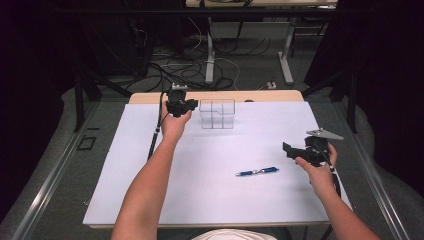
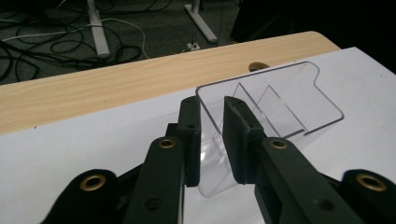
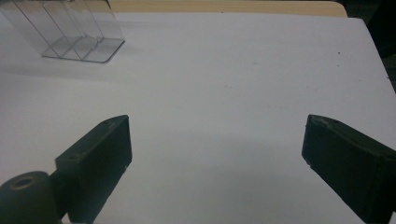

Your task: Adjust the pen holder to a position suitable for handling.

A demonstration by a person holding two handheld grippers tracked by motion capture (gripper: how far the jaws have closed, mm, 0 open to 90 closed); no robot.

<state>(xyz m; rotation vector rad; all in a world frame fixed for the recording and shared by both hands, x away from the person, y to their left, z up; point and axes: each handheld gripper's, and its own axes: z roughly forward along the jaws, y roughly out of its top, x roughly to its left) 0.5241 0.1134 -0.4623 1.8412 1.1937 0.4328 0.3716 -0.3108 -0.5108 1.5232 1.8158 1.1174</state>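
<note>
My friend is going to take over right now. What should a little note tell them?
Left gripper: shut on the near wall of the clear plastic holder, at the far side of the white table cover.
Right gripper: open, holding nothing, over bare cover on the right.
Blue pen: lying flat on the cover, between the two arms, apart from both grippers.
Done: the holder is gripped.
Left, probably: pick up the pen with the right gripper and put it in a slot of the holder.

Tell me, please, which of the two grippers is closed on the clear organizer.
The left gripper: its fingers pinch the near wall of the clear organizer at the table's far edge. The right gripper is open above the white sheet, gripping nothing.
</note>
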